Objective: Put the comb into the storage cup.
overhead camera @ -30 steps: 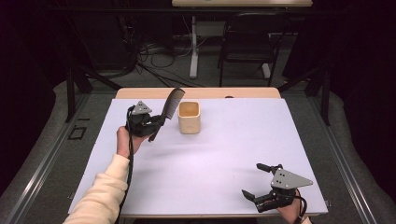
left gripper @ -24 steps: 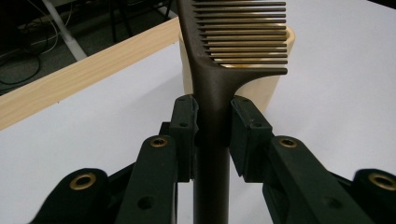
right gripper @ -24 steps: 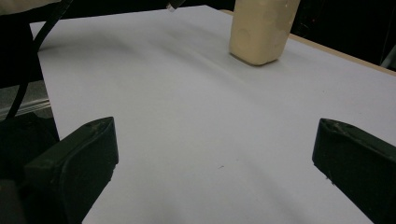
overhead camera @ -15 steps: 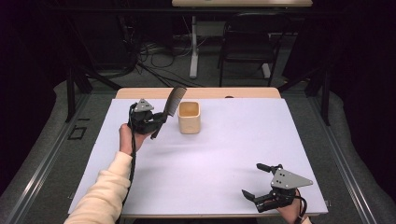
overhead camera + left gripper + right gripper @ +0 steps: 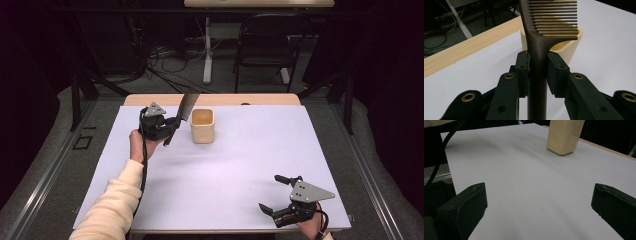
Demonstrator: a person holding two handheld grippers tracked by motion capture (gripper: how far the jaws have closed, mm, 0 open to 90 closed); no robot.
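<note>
I have the dark brown plastic comb (image 5: 541,37) clamped by its handle in my left gripper (image 5: 159,125), both pads tight against the shaft, toothed end up and tilted toward the pale cream square-sided cup (image 5: 202,125) just beyond the jaws. I judge the step in hand to be carrying the comb over to drop it into that cup; the next move calls for lifting the comb across the rim, turning it more upright over the opening, then easing the jaws apart. My right gripper (image 5: 280,202) rests with its jaws wide and nothing between them, well apart from the cup, on the white table sheet (image 5: 240,165). The left gripper view gives me the pads' contact on the handle and the teeth overlapping the cup's rim; the high view instead shows the comb's lean. In the right gripper view the cup (image 5: 564,135) stands far ahead of the jaws.
</note>
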